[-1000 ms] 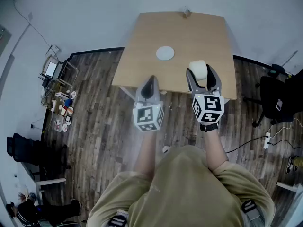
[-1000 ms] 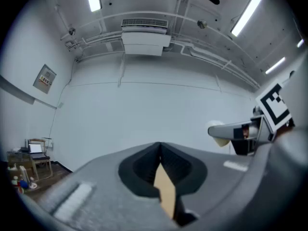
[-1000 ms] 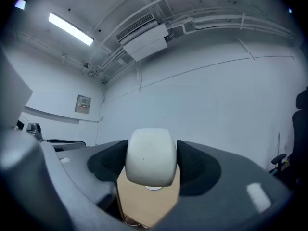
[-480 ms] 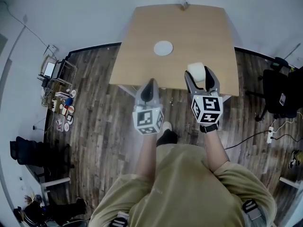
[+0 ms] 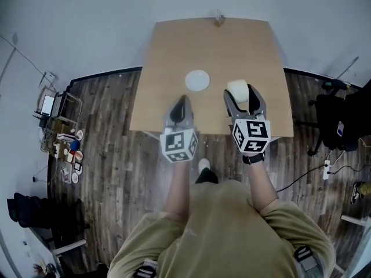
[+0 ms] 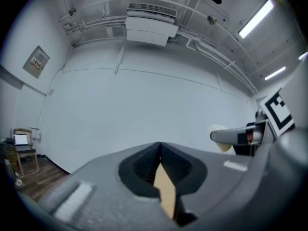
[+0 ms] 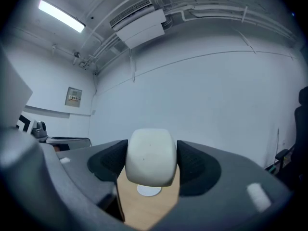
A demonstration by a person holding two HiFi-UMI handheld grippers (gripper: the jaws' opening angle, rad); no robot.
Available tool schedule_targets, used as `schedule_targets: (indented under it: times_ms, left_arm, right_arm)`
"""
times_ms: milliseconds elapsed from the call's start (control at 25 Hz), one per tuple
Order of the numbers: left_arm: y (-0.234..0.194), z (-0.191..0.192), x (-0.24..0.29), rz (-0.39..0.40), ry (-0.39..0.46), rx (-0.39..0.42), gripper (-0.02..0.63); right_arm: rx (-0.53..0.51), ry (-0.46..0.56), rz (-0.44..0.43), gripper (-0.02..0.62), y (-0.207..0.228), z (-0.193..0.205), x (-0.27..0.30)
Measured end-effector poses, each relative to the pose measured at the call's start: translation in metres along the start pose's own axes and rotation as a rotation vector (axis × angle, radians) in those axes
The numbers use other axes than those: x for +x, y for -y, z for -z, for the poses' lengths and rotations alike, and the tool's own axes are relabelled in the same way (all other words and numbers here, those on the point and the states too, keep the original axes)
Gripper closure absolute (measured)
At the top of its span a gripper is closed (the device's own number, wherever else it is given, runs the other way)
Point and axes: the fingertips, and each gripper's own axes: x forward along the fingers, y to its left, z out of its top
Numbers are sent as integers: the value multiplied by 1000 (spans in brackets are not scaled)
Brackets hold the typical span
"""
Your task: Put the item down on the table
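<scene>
My right gripper (image 5: 240, 94) is shut on a cream-white rounded item (image 5: 237, 89), held above the near right part of the wooden table (image 5: 232, 45). In the right gripper view the item (image 7: 150, 157) fills the gap between the dark pads, with the tabletop (image 7: 144, 208) and a white disc (image 7: 148, 191) below it. My left gripper (image 5: 180, 105) is shut with nothing in it, over the table's near edge; in the left gripper view its jaws (image 6: 160, 165) meet at the tips. The white disc (image 5: 197, 80) lies flat on the table ahead of the left gripper.
A small brown object (image 5: 218, 19) stands at the table's far edge. A dark office chair (image 5: 339, 126) is at the right, cables and a power strip (image 5: 326, 171) lie on the wood floor, and a cluttered rack (image 5: 55, 123) stands at the left.
I have stepped closer to the table: both grippers now reach over its near edge instead of hanging in front of it. The right gripper still holds the white item.
</scene>
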Motion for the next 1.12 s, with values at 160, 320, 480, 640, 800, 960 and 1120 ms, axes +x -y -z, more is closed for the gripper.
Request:
schedule_targets:
  times_ms: [160,320,480,640,800,960,1120]
  left_arm:
    - [-50,1,36,4,-2,-16,604]
    - [-93,17,64,8,-20,-36,604]
    - [-126,45,89,12,-63,-68,604]
    - [-144,77,110,0,-115,-123,604]
    - [-148,109,138,8,-175,-154,604]
    - [-149,134,166,18,-236,-170,604]
    - [-152,153,196,22,-279,-164,604]
  right_arm:
    - [-10,-10,-2,272,-21,3,57]
    - [-31,-34,-10,272,-43,17,109]
    - [-52,-97,-18,272,-60,45,149]
    - [-88,-171,-50,272,-61,74,174]
    - [-87,-251,-101,272,-51,113,207]
    - [-78,-326,-111,272,-39,147,238]
    - [-69,-368,-132,272,-27,171,269]
